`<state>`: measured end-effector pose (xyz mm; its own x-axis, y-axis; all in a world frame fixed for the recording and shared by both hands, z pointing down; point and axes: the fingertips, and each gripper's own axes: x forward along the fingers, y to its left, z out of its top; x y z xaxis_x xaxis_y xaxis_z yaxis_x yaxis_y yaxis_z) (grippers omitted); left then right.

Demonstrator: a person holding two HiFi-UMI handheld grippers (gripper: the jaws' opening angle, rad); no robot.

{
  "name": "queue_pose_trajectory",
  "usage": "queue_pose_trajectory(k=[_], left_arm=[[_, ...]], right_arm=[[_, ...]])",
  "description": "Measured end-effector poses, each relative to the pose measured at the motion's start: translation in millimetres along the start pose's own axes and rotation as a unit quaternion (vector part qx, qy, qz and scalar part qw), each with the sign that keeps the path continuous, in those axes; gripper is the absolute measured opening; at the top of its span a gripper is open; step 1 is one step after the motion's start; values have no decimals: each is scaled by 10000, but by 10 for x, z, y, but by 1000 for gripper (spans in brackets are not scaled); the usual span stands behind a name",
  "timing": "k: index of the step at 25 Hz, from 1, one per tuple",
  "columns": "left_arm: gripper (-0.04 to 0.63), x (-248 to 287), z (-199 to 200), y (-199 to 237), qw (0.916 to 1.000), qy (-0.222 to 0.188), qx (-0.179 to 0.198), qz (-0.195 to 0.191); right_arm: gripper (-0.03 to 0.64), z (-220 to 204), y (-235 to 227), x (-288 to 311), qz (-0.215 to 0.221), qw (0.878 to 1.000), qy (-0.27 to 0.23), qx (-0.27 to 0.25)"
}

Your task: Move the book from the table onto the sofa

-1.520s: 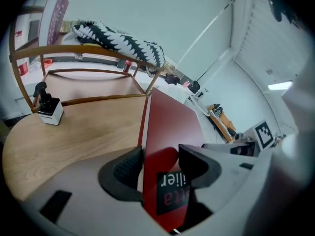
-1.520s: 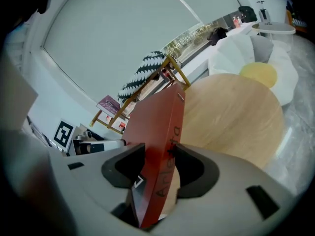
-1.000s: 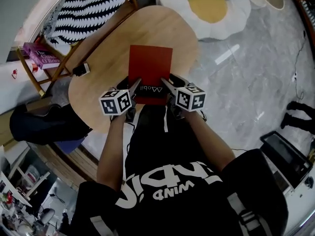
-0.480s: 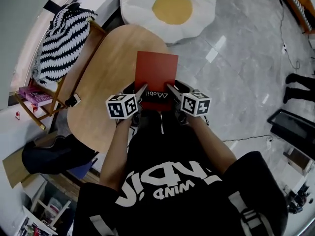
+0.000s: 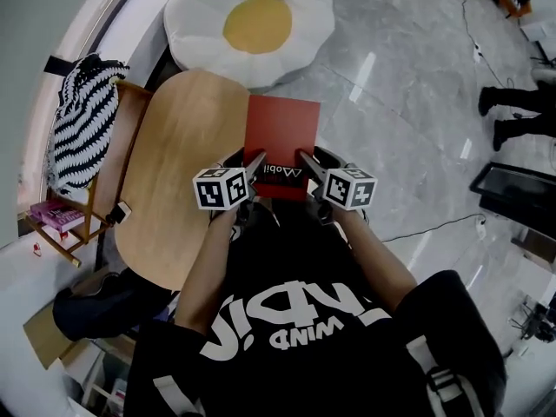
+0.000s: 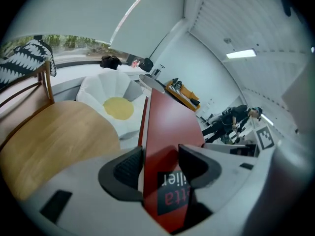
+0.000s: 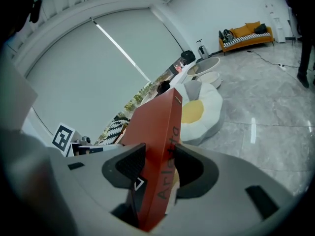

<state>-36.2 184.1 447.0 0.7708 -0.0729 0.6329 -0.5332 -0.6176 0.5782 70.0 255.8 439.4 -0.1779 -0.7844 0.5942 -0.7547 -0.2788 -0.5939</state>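
Note:
A thin red book [image 5: 281,135] hangs in the air over the right edge of the round wooden table [image 5: 174,172], half above the grey floor. My left gripper [image 5: 257,158] is shut on its near left corner and my right gripper [image 5: 303,157] on its near right corner. In the left gripper view the pads clamp the red cover [image 6: 170,127] by its label. In the right gripper view the book [image 7: 157,122] stands on edge between the closed jaws, spine toward the camera. A white flower-shaped floor sofa with a yellow centre [image 5: 252,23] lies beyond the table.
A wooden chair draped with a black-and-white striped throw [image 5: 76,122] stands left of the table. A person's feet [image 5: 512,111] and a dark screen [image 5: 519,196] are on the marble floor at right. An orange couch [image 7: 246,33] stands far across the room.
Both grippers have carried the book to the right, from above the middle of the table to its right edge, lifting it a little. The flower-shaped sofa now lies nearer straight ahead.

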Motion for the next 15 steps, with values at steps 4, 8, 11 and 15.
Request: queue_pose_trajectory(k=[4,8,11,15], left_arm=[[236,194,61,-234,10000,68,38,-56],[236,334,136,-372,10000,68,42,-22],[236,417,213,-469,10000,47,83,6],[236,484,344,-548,9999,9,161,7]], right_arm=[[181,164,-218,-155,1,9999,-121,60],[178,337,-363,-207,39,9998,-192,0],[176,466,-449,-247,52,9997,-257,-29],[176,616,-494,-266,59,9994,-326,-19]])
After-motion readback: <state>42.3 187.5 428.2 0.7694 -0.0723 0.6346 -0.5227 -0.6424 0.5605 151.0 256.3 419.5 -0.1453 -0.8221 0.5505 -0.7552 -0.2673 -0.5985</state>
